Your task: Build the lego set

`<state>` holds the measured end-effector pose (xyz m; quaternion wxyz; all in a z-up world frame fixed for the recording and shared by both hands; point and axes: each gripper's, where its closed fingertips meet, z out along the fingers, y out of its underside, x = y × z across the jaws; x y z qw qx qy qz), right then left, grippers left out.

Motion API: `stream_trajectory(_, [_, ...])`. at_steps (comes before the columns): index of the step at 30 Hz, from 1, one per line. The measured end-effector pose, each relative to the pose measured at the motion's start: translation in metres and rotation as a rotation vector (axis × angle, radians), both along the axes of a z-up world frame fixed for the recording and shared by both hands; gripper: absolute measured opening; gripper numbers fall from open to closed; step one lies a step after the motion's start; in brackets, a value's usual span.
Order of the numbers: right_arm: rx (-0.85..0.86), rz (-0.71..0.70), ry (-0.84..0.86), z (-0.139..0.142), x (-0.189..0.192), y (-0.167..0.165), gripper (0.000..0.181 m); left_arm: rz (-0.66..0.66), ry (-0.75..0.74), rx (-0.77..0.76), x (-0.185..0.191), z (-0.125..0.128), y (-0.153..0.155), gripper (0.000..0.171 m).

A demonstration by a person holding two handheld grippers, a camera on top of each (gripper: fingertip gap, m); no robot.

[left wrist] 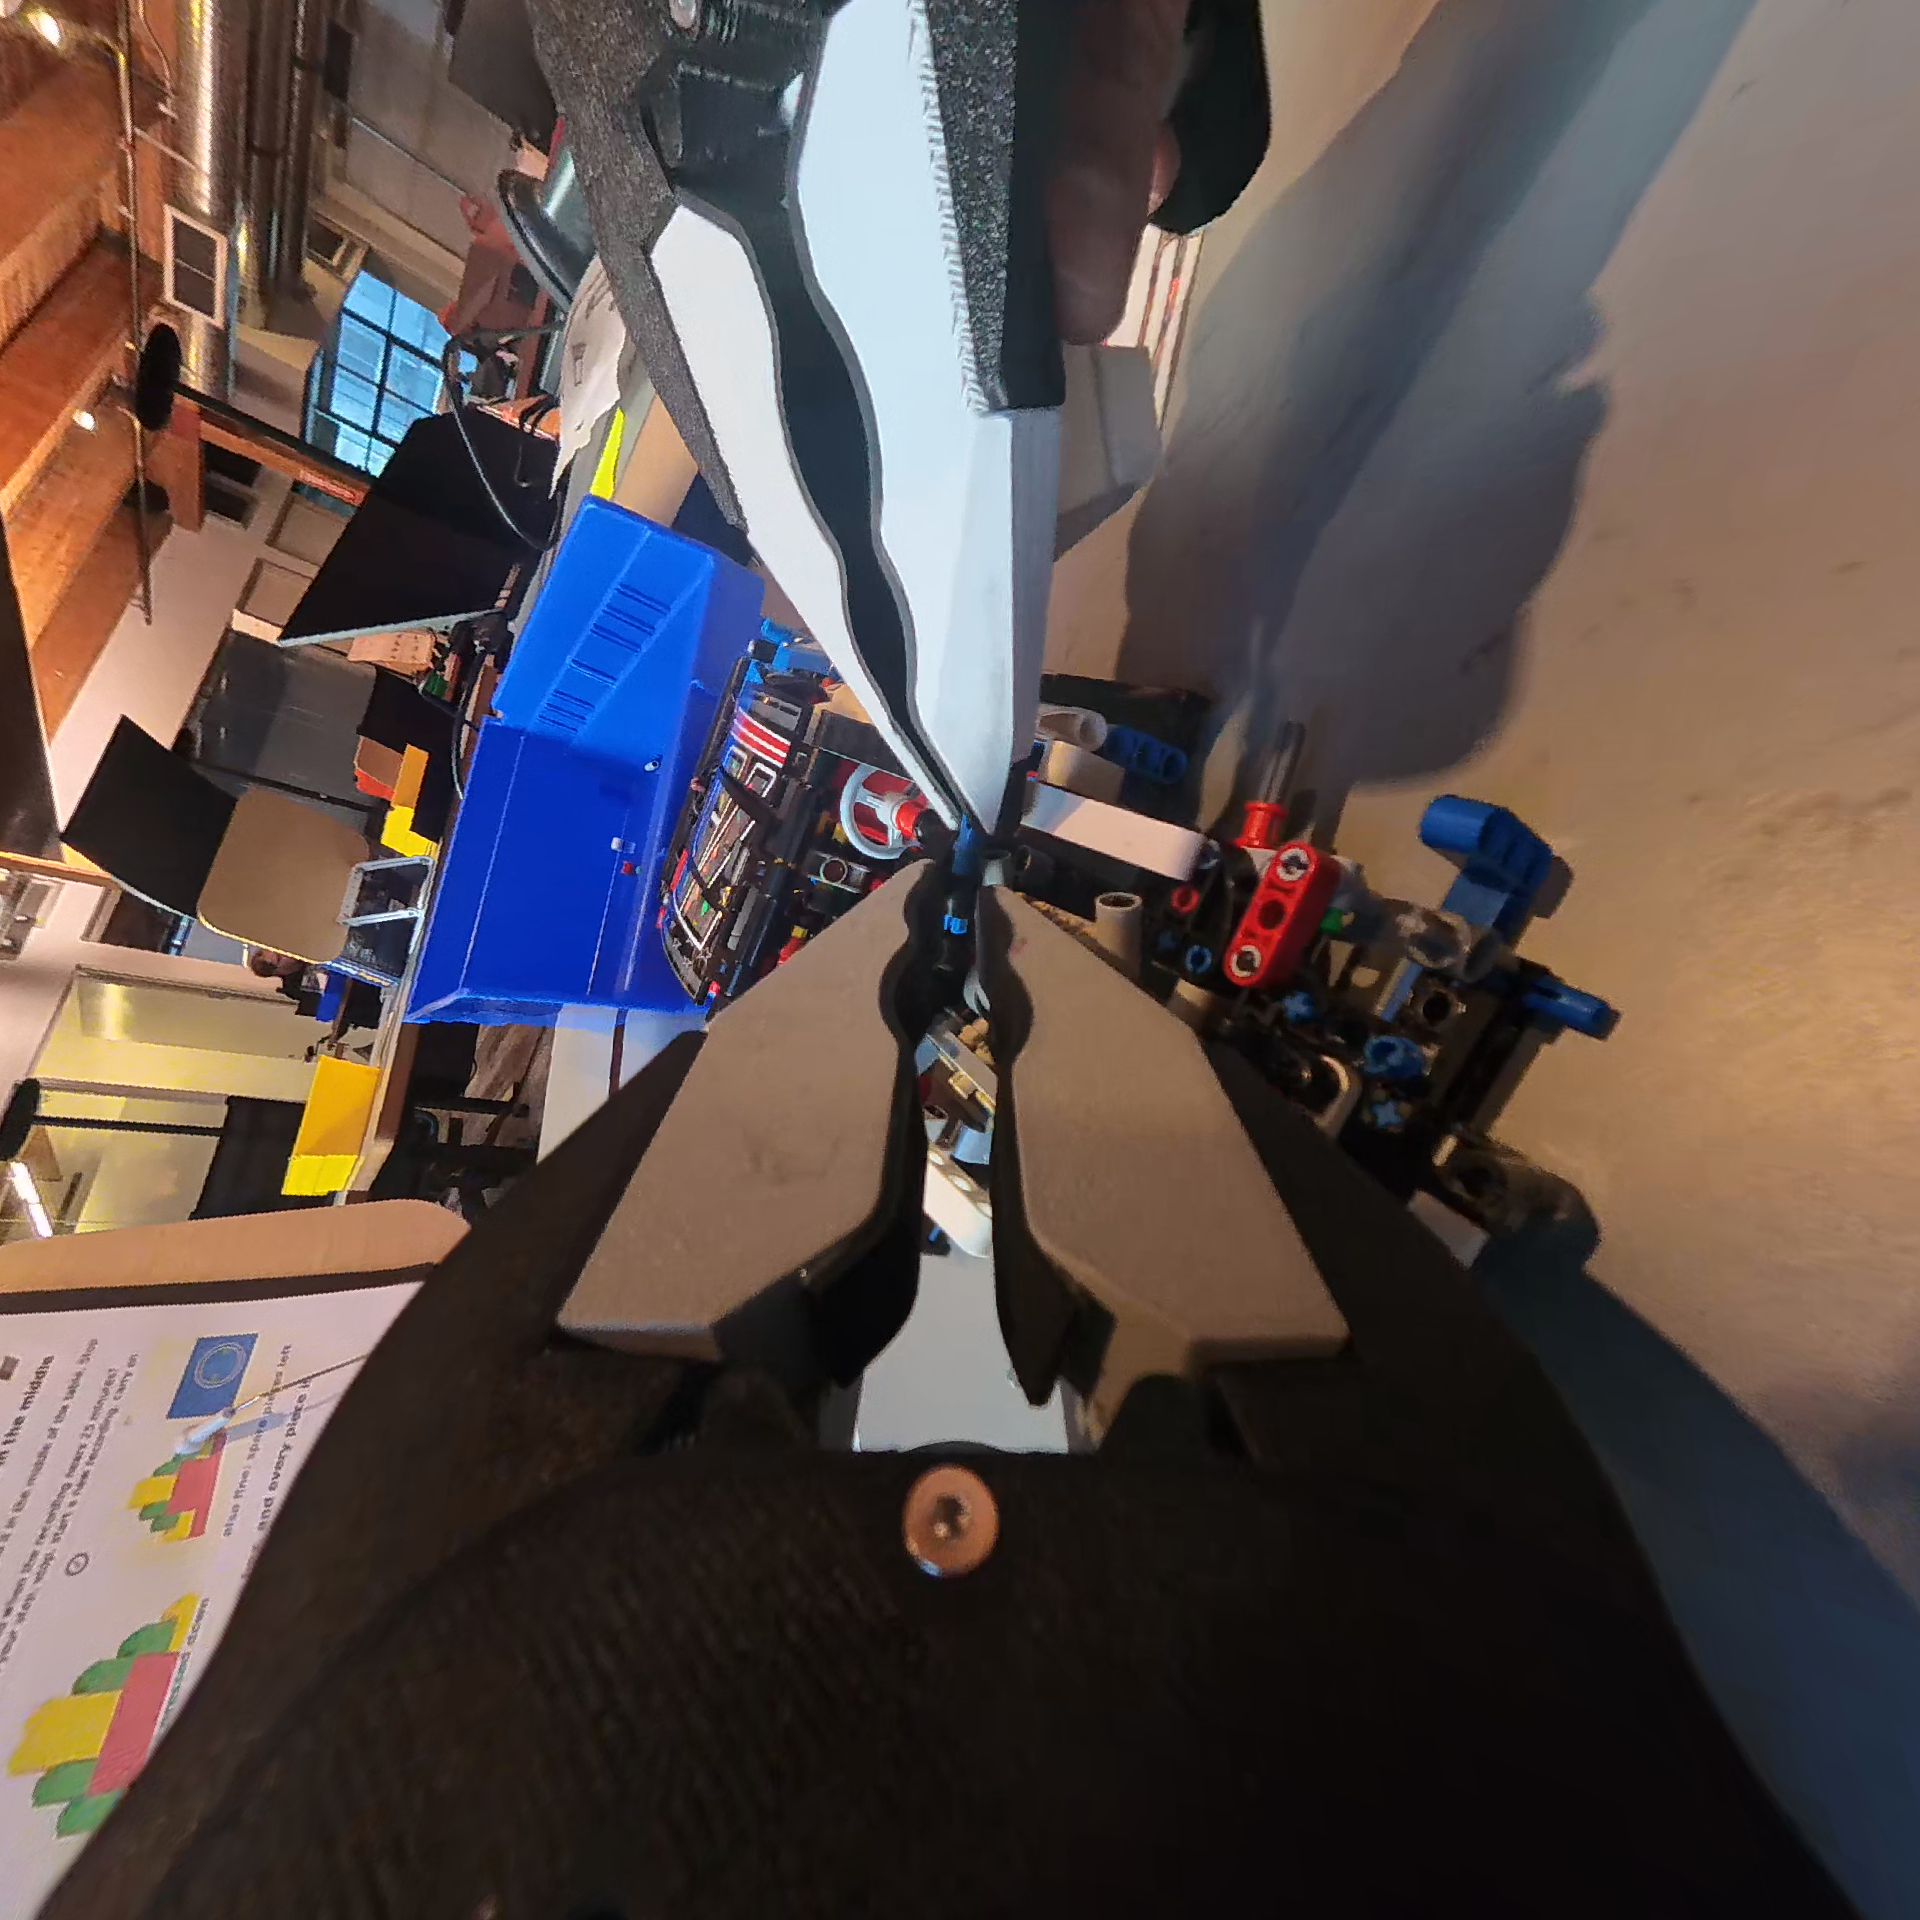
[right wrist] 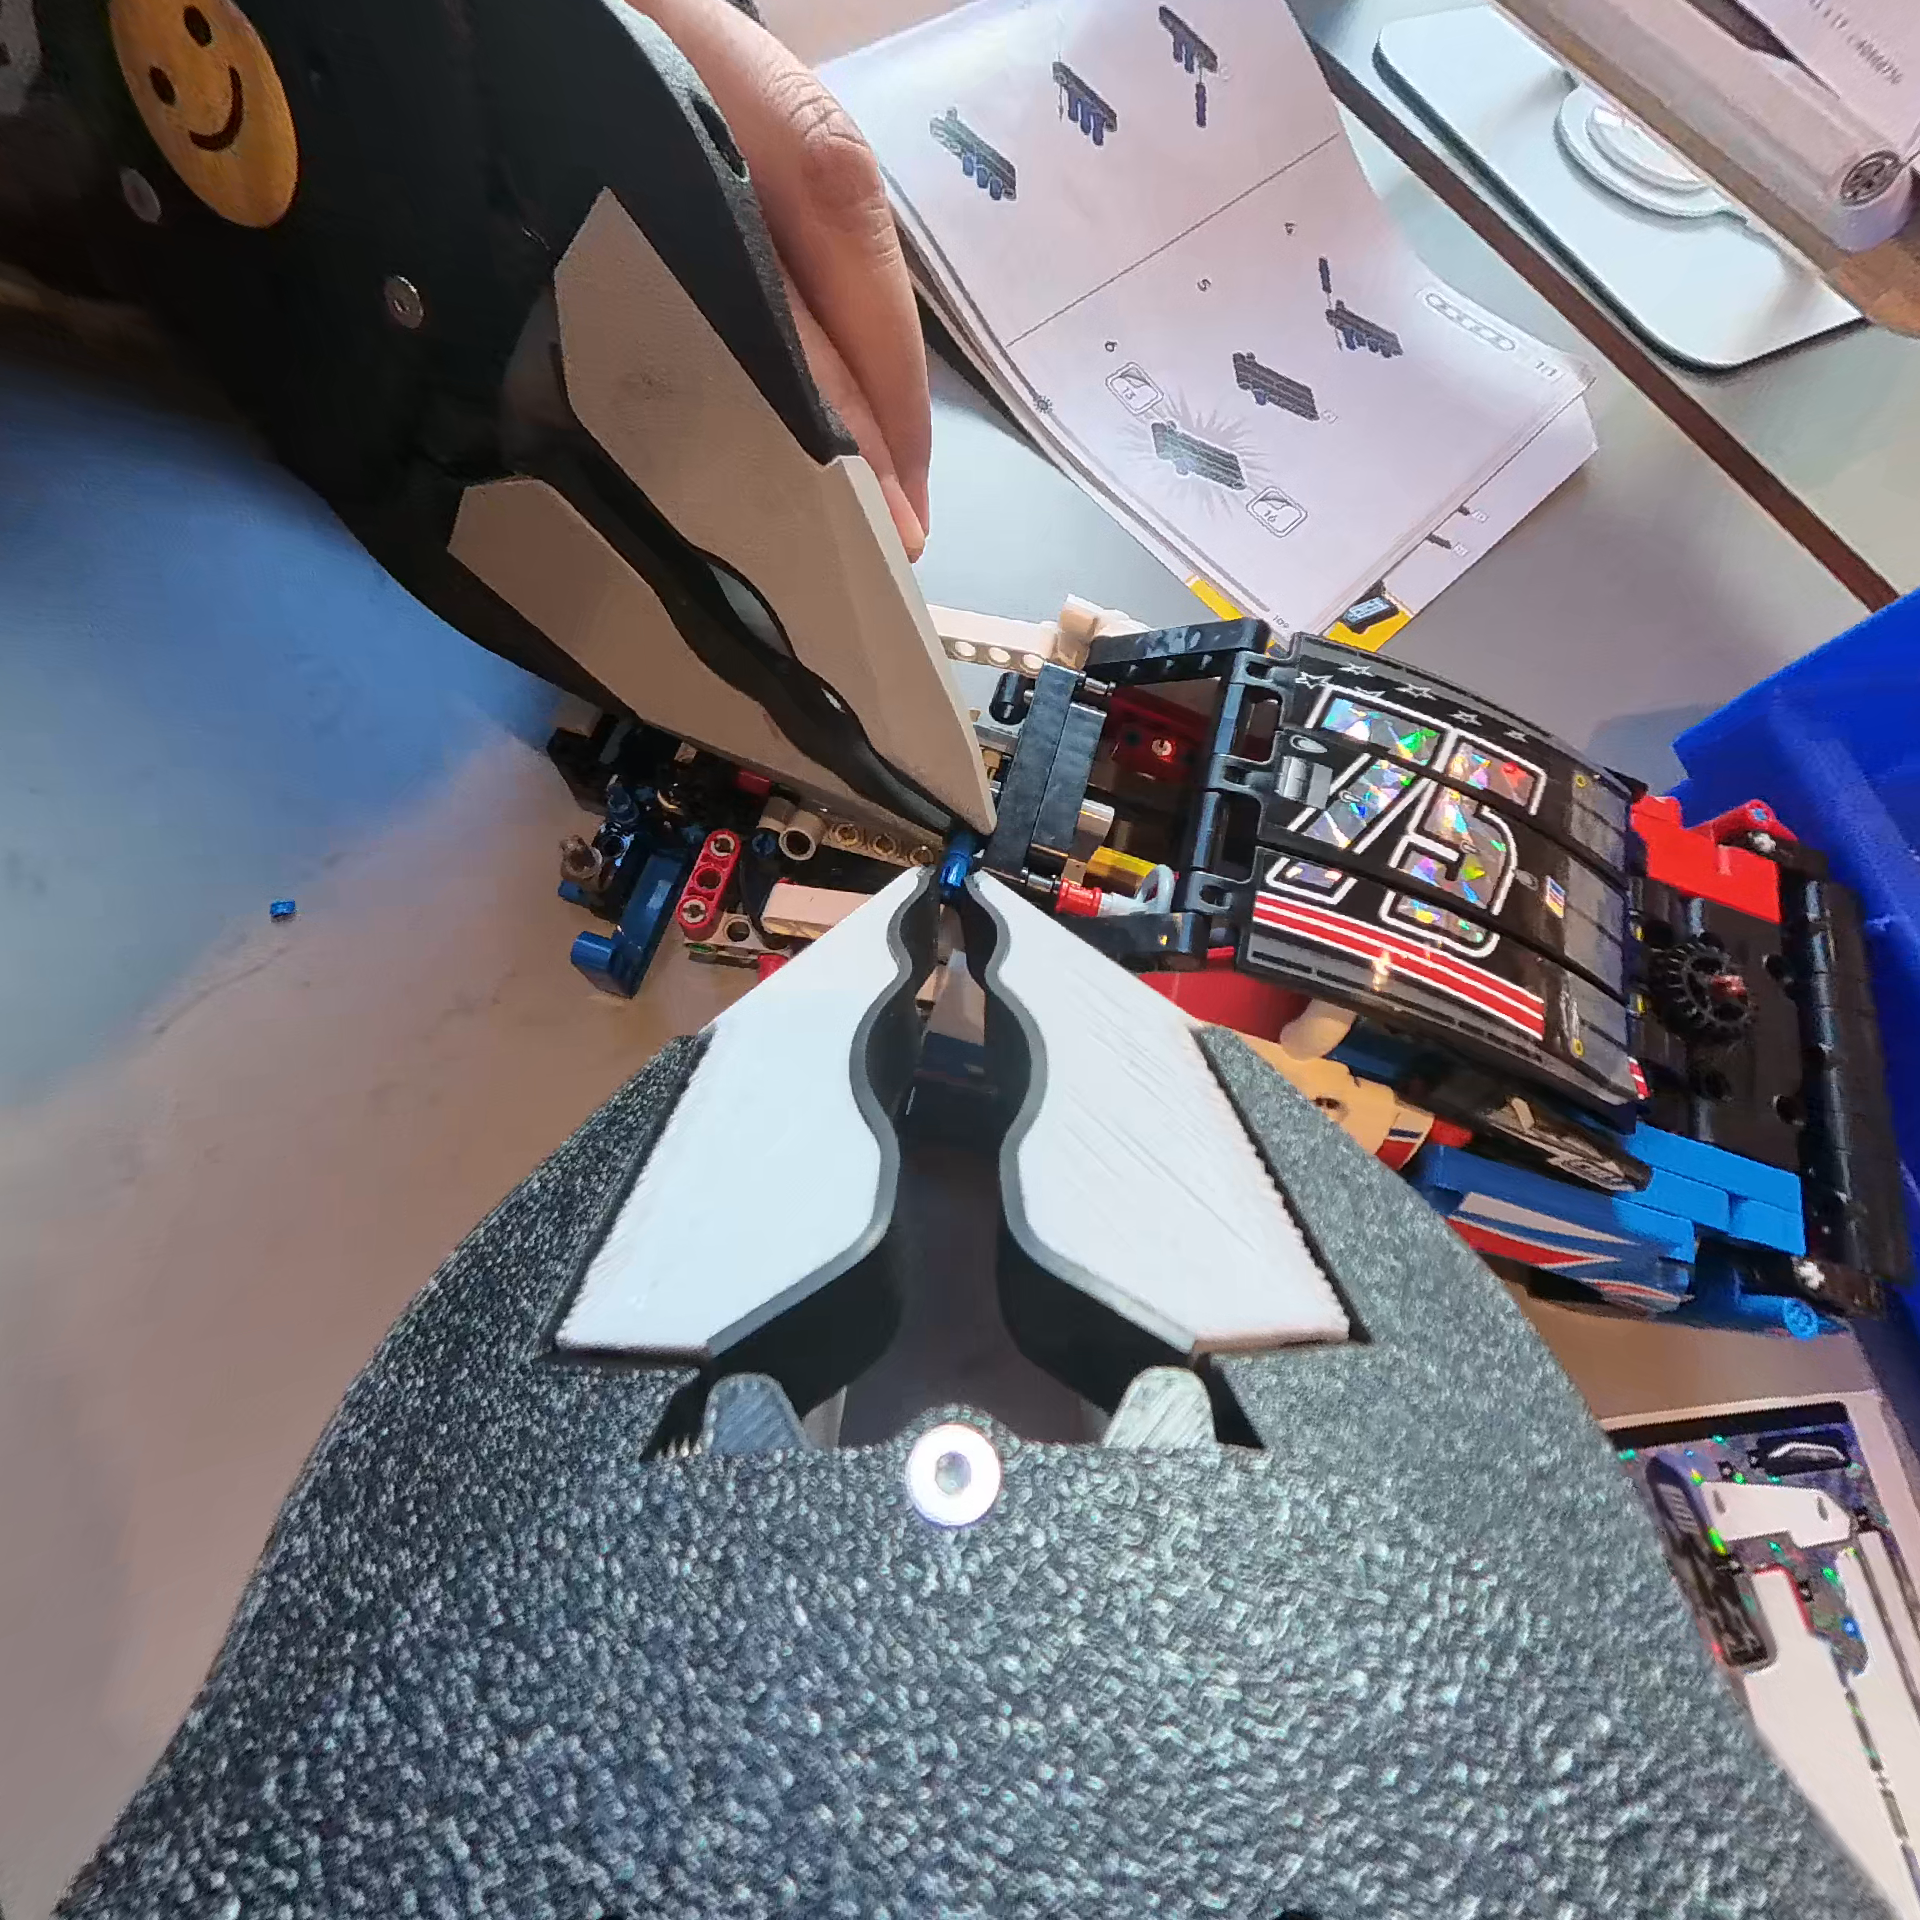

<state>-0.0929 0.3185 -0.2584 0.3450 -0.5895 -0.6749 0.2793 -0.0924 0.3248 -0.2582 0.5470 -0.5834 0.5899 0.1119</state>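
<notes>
Nearest the right wrist camera, the right gripper (right wrist: 948,883) had its pale fingers drawn almost together at the tips, pinching a small blue pin (right wrist: 954,864) just above the lego car (right wrist: 1455,914). The left gripper (right wrist: 971,821) came in from the upper left with its tips meeting the same spot, closed to a narrow slit; whether it also gripped the pin could not be told. In the left wrist view, the left gripper (left wrist: 961,883) showed its dark fingers nearly closed around a thin blue and black piece (left wrist: 961,868), with the right gripper (left wrist: 977,810) reaching down to touch that point. The lego car lay on the grey table (right wrist: 312,1143), its black roof panels with shiny stickers towards the right and its open frame of black, red and blue beams (right wrist: 675,862) towards the left. A tiny blue piece (right wrist: 283,909) lay apart on the table. Beyond the car an open instruction booklet (right wrist: 1247,312) rested flat. A blue bin (left wrist: 582,779) stood just beside the car; its contents were hidden. A sticker sheet (right wrist: 1766,1558) lay at the right edge.
</notes>
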Motion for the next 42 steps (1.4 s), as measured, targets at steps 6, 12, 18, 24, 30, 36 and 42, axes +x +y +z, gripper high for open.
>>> stream_trajectory(6, [0.004, 0.009, -0.030, 0.000, -0.002, 0.001, 0.004, 0.008, -0.027, -0.015, -0.002, 0.000, 0.001, 0.003])
stream_trajectory(12, [0.042, 0.088, -0.051, 0.004, 0.009, -0.002, 0.005, -0.044, -0.091, -0.037, 0.005, 0.006, -0.008, 0.000])
stream_trajectory(18, [0.056, 0.096, -0.029, 0.009, 0.013, -0.002, 0.000, -0.015, -0.213, -0.258, -0.021, 0.017, -0.007, 0.000])
stream_trajectory(24, [0.060, 0.089, -0.035, 0.005, 0.011, -0.004, 0.000, -0.009, -0.148, -0.294, -0.010, 0.008, -0.008, 0.000])
stream_trajectory(30, [0.035, 0.069, -0.019, 0.008, 0.009, 0.000, 0.000, -0.017, -0.122, -0.287, 0.000, -0.002, -0.007, 0.003])
stream_trajectory(36, [0.013, 0.068, -0.022, 0.007, 0.010, 0.000, 0.000, -0.011, -0.043, -0.126, 0.001, -0.003, -0.003, 0.001])
stream_trajectory(42, [0.000, 0.079, -0.023, 0.007, 0.012, -0.001, 0.000, -0.028, -0.023, -0.088, 0.003, -0.004, -0.005, 0.007])
